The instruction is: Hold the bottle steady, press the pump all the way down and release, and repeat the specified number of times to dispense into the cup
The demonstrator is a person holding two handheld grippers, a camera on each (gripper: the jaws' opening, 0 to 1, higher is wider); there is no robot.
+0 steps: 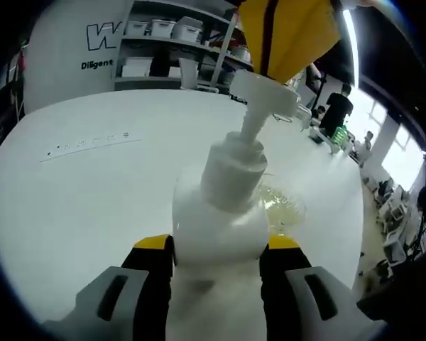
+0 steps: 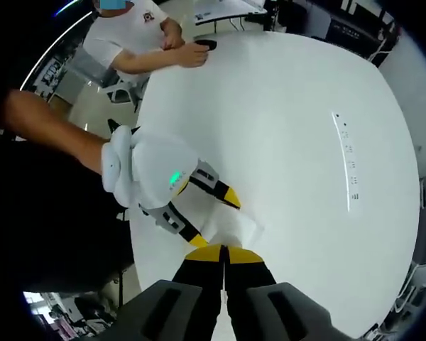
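A white pump bottle (image 1: 216, 220) stands upright on the white table (image 1: 78, 206), and my left gripper (image 1: 216, 245) is shut on its body, one black, yellow-tipped jaw on each side. My right gripper (image 1: 273, 71) comes down from above as yellow jaws resting on the pump head (image 1: 263, 92). Just behind and to the right of the bottle sits a clear cup (image 1: 284, 209) holding a little yellowish liquid. In the right gripper view my right gripper (image 2: 224, 257) is shut, its tips over the white pump head (image 2: 234, 226), with the left gripper (image 2: 214, 217) and a person's arm (image 2: 50, 128) beside it.
A strip of labels (image 1: 92, 142) (image 2: 349, 160) lies on the table. Shelves with bins (image 1: 170, 32) stand behind it, and people (image 1: 337, 106) stand off to the right. A person in a white shirt (image 2: 138, 35) rests a hand with a black object (image 2: 206, 45) on the far edge.
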